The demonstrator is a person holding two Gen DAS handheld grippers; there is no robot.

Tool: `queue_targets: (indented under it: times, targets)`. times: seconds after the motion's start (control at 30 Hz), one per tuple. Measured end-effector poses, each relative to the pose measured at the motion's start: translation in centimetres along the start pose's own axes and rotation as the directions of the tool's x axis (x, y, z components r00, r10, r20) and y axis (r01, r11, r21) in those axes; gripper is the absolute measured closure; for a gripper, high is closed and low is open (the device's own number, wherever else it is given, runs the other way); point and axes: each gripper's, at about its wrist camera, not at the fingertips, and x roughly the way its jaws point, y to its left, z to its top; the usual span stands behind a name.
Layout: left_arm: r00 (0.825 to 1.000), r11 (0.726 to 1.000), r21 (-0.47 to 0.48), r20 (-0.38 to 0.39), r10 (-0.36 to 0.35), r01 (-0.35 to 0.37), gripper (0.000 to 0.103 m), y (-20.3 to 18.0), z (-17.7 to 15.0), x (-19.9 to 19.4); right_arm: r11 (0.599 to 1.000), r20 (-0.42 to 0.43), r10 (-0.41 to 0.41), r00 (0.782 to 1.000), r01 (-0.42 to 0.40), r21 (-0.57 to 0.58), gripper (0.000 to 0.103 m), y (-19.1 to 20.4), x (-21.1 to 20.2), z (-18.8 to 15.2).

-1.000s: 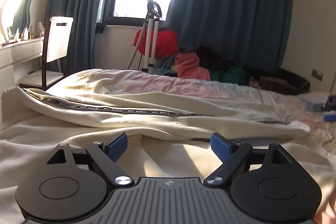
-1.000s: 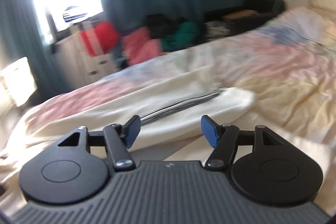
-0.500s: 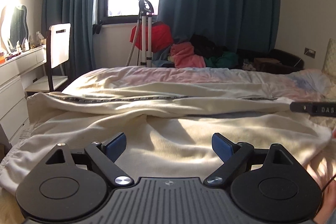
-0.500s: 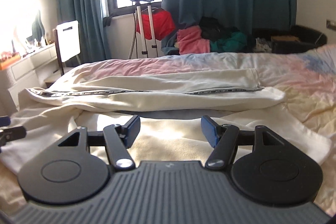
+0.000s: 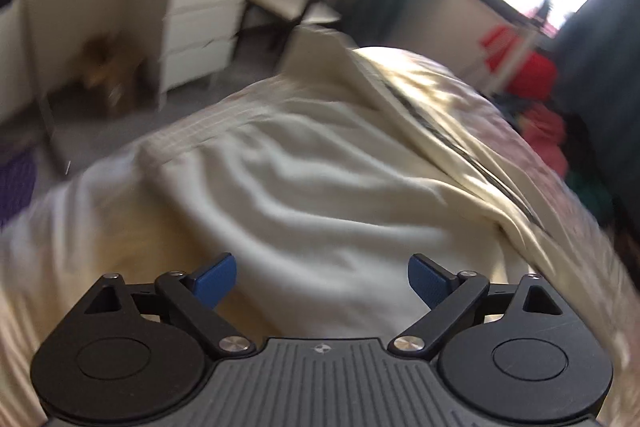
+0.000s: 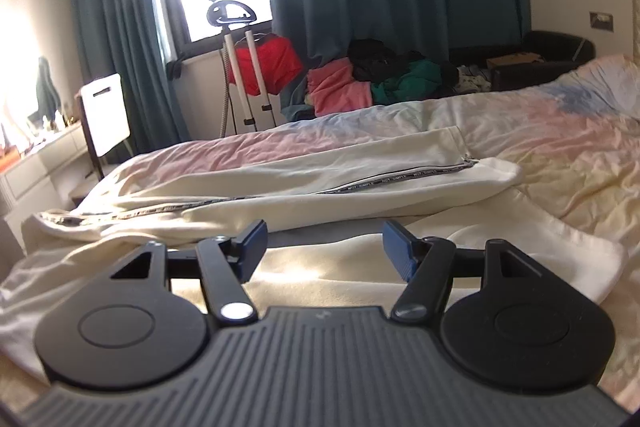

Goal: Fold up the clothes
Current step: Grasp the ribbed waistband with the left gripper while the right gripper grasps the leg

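Cream cotton, thick and floppy: that is how I read the track pants spread across the bed, their black printed side stripe running along the far leg. My left tongs hang wide open over the waistband end near the bed's edge, holding nothing; that view is blurred, so I cannot make out fine detail of the hem. My right tongs are spread just as wide and empty, low over the nearer leg with the cuffs off to the right. I judge the fabric light but limp, so it will sag and drag if lifted by one point. I would pinch the waistband with the left and the cuff with the right, taking both layers at the seams, which are firmer than the loose middle.
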Motion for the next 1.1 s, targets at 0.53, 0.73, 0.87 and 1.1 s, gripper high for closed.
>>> queue_targets:
  times: [0.53,0.73,0.87,1.1]
  targets:
    - [0.993,0.896,-0.434,-0.019,-0.116,0.097,0.003,8.9,2.2,2.2,0.854,-0.047,-0.249,0.967,0.242,0.46,0.017,-13.3,0.0,0.4]
    - [0.966,0.858,-0.458,0.006,-0.257,0.231,0.009,9.3,1.6,3.4,0.637,-0.156,-0.39,0.907,0.388,0.666,0.025,-19.6,-0.3,-2.3]
    - [0.946,0.831,-0.475,0.009,-0.324,0.29,0.017,9.0,1.9,4.9,0.499,-0.268,-0.358,0.894,0.426,0.755,0.025,-21.5,0.8,-4.5]
    - [0.952,0.847,-0.454,0.008,-0.307,0.277,0.036,8.0,1.9,5.9,0.471,-0.3,-0.265,0.917,0.394,0.789,0.051,-23.1,5.9,-5.6]
